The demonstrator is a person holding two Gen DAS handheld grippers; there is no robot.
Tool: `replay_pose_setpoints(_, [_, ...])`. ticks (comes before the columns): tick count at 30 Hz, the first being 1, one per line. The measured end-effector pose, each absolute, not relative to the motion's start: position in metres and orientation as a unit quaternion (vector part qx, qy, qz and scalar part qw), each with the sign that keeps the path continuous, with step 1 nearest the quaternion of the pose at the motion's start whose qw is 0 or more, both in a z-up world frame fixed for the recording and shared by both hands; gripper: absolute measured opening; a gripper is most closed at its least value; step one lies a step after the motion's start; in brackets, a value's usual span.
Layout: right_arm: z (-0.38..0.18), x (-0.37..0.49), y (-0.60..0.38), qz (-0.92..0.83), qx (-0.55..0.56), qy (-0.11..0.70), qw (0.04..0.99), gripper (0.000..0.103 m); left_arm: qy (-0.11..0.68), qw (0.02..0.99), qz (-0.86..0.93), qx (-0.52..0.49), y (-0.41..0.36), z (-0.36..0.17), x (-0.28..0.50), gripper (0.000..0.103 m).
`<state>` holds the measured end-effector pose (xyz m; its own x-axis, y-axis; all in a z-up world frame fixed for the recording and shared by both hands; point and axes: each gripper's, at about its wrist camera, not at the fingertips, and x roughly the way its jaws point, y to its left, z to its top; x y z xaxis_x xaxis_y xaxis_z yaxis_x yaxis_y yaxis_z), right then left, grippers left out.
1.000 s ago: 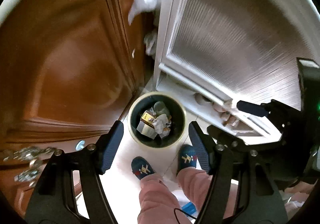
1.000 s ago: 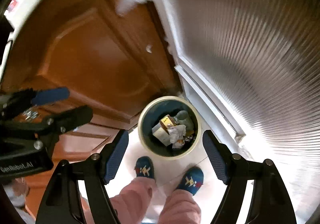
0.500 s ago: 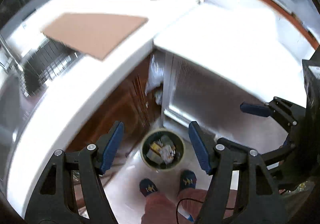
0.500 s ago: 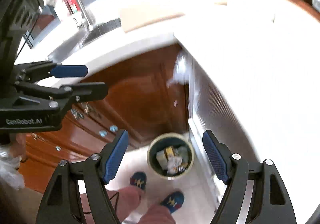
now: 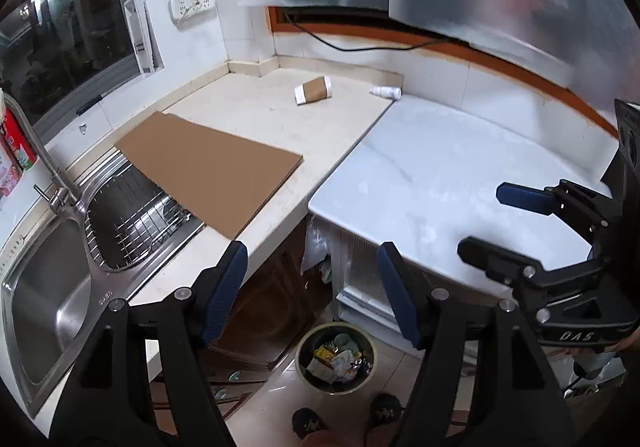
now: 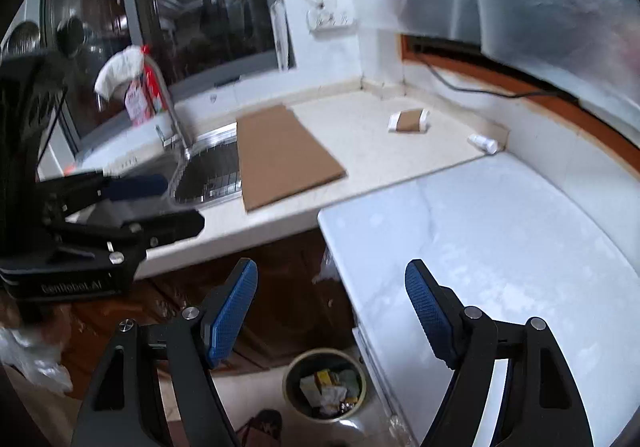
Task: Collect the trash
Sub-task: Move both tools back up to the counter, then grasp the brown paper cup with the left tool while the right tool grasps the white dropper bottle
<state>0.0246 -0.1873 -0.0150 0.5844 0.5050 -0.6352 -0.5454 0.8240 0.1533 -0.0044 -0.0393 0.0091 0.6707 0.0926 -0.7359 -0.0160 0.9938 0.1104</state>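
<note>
A paper cup with a brown sleeve (image 5: pixel 313 89) (image 6: pixel 409 120) lies on its side at the back of the beige counter. A small white bottle (image 5: pixel 385 91) (image 6: pixel 484 143) lies to its right by the wall. A flat cardboard sheet (image 5: pixel 208 165) (image 6: pixel 282 156) rests on the counter, partly over the sink rack. A round bin (image 5: pixel 335 358) (image 6: pixel 325 385) holding crumpled trash stands on the floor below. My left gripper (image 5: pixel 312 287) is open and empty, held high above the bin. My right gripper (image 6: pixel 331 309) is open and empty, also above the bin.
A steel sink (image 5: pixel 48 287) with a tap (image 5: pixel 44 163) and a wire rack (image 5: pixel 136 215) is at the left. A white marble top (image 5: pixel 452 183) is at the right. Wooden cabinet doors (image 6: pixel 256 287) are below the counter. A wall socket (image 5: pixel 190 3) and black cable (image 5: pixel 360 45) are at the back.
Both grippers have risen from just above the bin to above counter height and tilted up. The counter, cup, bottle and cardboard have come into view. Both grippers stay open.
</note>
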Motion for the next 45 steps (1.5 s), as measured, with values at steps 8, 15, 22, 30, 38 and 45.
replay_pose_setpoints(8, [0.002, 0.057, -0.212, 0.266, -0.024, 0.32, 0.909, 0.08, 0.401, 0.913, 0.031, 0.068, -0.046, 0.027, 0.021, 0.065])
replay_pose_setpoints(15, [0.005, 0.116, -0.218, 0.219, -0.026, 0.33, 0.918, 0.08, 0.399, 0.909, 0.022, 0.116, -0.041, 0.046, 0.074, 0.065])
replay_pose_setpoints(22, [0.035, 0.194, -0.207, 0.177, -0.086, 0.301, 0.933, 0.08, 0.406, 0.905, -0.021, 0.127, -0.02, 0.067, 0.172, 0.065])
replay_pose_setpoints(30, [0.011, 0.314, -0.187, 0.145, -0.12, 0.336, 0.923, 0.08, 0.444, 0.881, -0.063, 0.153, -0.002, 0.025, 0.319, 0.065])
replay_pose_setpoints(38, [-0.057, 0.429, -0.178, 0.121, -0.143, 0.378, 0.907, 0.079, 0.485, 0.849, -0.094, 0.187, -0.002, -0.073, 0.433, 0.065])
replay_pose_setpoints(45, [-0.111, 0.485, -0.186, 0.096, -0.143, 0.41, 0.896, 0.078, 0.496, 0.839, -0.109, 0.194, 0.002, -0.124, 0.49, 0.065])
